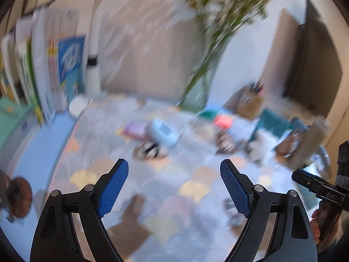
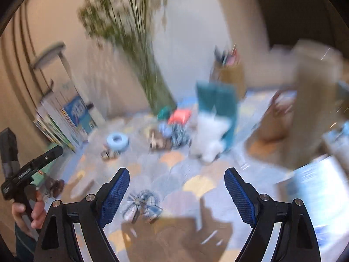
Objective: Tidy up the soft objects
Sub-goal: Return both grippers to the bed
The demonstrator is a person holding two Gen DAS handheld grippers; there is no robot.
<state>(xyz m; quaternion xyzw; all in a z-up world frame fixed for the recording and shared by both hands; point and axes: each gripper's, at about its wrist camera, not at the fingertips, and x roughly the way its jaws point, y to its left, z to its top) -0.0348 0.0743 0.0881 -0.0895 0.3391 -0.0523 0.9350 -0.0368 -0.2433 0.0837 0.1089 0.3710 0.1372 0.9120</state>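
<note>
Seemed barely begun: left gripper and right gripper both spread wide and empty above the patterned tablecloth, white plush toy and bow scrunchie lying loose, mid-table and near edge, unsorted.

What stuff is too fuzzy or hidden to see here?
- Small things in the middle of the table, left wrist view: motion blur smears them.
- White fluffy thing, right wrist view: too blurred to name.
- Brown round thing, left wrist view: blurred, cut by the edge.
- Both grippers are sharp, open and empty.
</note>
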